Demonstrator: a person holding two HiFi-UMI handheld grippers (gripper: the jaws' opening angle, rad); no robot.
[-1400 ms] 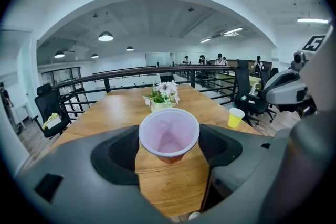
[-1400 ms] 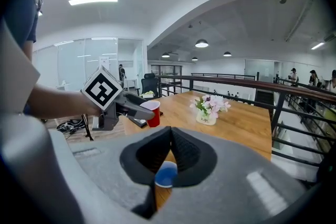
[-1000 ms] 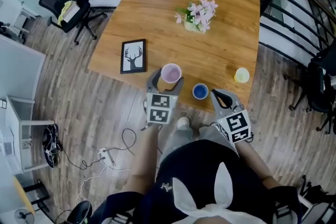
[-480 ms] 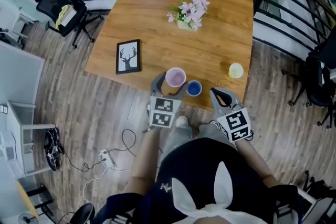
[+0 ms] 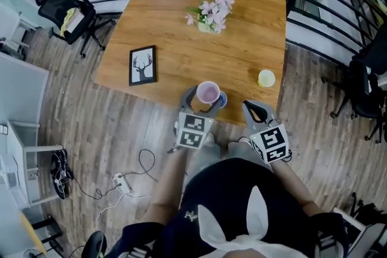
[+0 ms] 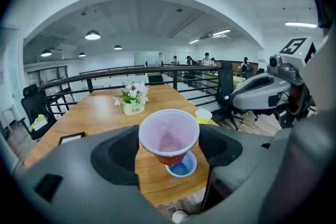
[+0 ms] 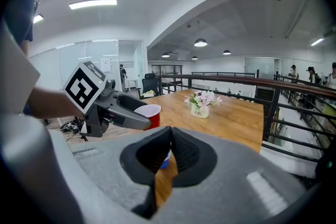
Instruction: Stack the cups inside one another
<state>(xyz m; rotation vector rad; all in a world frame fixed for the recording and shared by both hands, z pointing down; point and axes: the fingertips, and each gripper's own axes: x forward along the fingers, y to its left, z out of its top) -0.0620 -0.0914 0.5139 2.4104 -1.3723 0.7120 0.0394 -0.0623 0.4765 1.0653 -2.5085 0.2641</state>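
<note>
The left tool (image 5: 204, 98) is gripping the red cup (image 6: 168, 134) and holding it just above the blue cup (image 6: 182, 168) on the desk (image 5: 175, 21). The right tool (image 5: 249, 107) is sitting closed and empty beside it. The yellow cup (image 5: 266, 78) is standing ahead of the right tool.

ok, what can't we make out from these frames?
Head view: blue cup mostly under the red cup.
Right gripper view: blue cup behind the shut right tool.
Left gripper view: red cup's base overlaps blue cup, inside or above unclear; vase label too small.
</note>
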